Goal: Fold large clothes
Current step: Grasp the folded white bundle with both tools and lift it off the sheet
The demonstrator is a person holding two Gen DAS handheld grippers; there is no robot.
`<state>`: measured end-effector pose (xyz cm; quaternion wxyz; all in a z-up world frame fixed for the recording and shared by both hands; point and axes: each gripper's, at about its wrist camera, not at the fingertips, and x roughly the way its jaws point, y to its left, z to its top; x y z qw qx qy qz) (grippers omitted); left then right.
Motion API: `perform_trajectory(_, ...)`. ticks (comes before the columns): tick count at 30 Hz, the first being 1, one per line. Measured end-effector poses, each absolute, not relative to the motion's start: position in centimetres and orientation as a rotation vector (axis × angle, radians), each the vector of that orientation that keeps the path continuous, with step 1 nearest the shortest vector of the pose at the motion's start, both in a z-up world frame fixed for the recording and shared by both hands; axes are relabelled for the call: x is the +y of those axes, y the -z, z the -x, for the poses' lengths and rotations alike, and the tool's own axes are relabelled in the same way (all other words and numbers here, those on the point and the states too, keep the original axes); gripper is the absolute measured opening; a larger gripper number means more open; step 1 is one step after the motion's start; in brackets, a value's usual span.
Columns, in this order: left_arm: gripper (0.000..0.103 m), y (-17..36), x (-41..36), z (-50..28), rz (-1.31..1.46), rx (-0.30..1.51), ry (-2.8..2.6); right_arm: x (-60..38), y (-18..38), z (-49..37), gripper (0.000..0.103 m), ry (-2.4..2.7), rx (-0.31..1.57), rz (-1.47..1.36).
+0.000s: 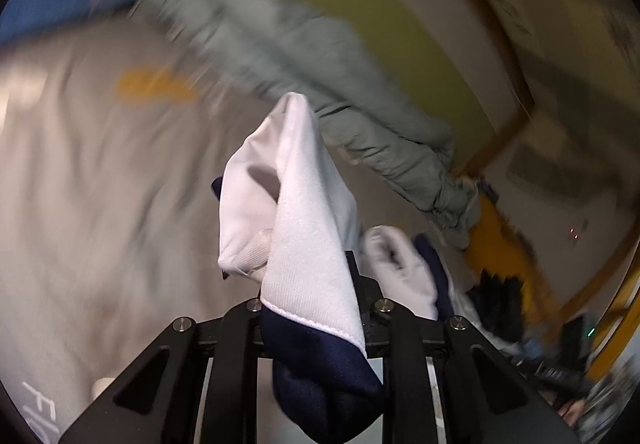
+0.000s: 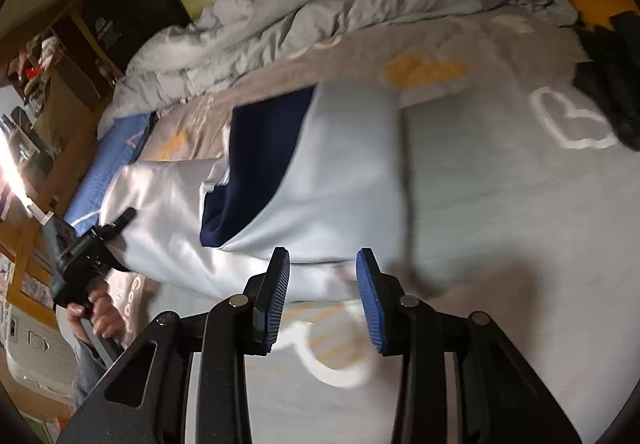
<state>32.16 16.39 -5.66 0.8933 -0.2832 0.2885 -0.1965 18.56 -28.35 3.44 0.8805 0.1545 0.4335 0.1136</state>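
Left gripper (image 1: 312, 308) clamped on garment (image 1: 296, 204) corner, white-and-navy cloth bunched between fingers. Right gripper (image 2: 322, 298) released, blue pads (image 2: 370, 304) apart, nothing between, hovering at garment's near edge. Garment (image 2: 320, 180) spread mid-bed on grey sheet (image 2: 500, 204). Rumpled duvet (image 2: 320, 4) along bed's far edge.
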Motion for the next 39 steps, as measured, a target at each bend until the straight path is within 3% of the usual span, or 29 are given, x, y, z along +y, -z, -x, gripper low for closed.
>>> perform_trajectory(4, 0.02, 0.8, 10.2, -32.1, 0.531, 0.593, 0.399, -32.9, -4.0, -18.2, 0.036, -0.148, 0.841, -0.316)
perform_trajectory(9, 0.02, -2.5, -1.9, -33.0, 0.326, 0.592, 0.498, -38.2, -1.1, -18.6, 0.036, -0.157, 0.895, -0.543)
perform_trajectory(11, 0.02, -1.9, -6.5, -32.8, 0.278, 0.61, 0.534, -39.6, 0.2, -18.9, 0.036, -0.21, 0.945, -0.641)
perform_trajectory(16, 0.02, 2.3, -13.4, -32.7, 0.222, 0.677, 0.586, -40.2, -1.7, -17.9, 0.036, -0.052, 0.851, -0.418)
perform_trajectory(20, 0.02, 5.4, -17.2, -31.1, 0.048, 0.677, 0.573, -42.1, -2.3, -17.6, 0.038, -0.107, 0.833, -0.492)
perform_trajectory(25, 0.021, 5.5, -16.1, -30.4, 0.085, 0.672, 0.583, -42.1, -2.7, -17.4, 0.039, -0.082, 0.816, -0.454)
perform_trajectory(29, 0.048, 4.3, -14.0, -29.1, 0.2, 0.684, 0.698, -41.9, -2.9, -17.4, 0.039, -0.081, 0.781, -0.447)
perform_trajectory(31, 0.052, 3.4, -13.2, -27.4, 0.187, 0.658, 0.721, -41.8, -3.2, -17.2, 0.039, -0.066, 0.755, -0.426)
perform_trajectory(33, 0.064, 2.1, -11.9, -25.0, 0.172, 0.604, 0.717, -41.7, -3.4, -17.0, 0.039, -0.065, 0.734, -0.417)
perform_trajectory(39, 0.068, -0.1, -4.8, -22.7, 0.217, 0.482, 0.519, -39.7, -4.7, -16.0, 0.039, -0.131, 0.655, -0.367)
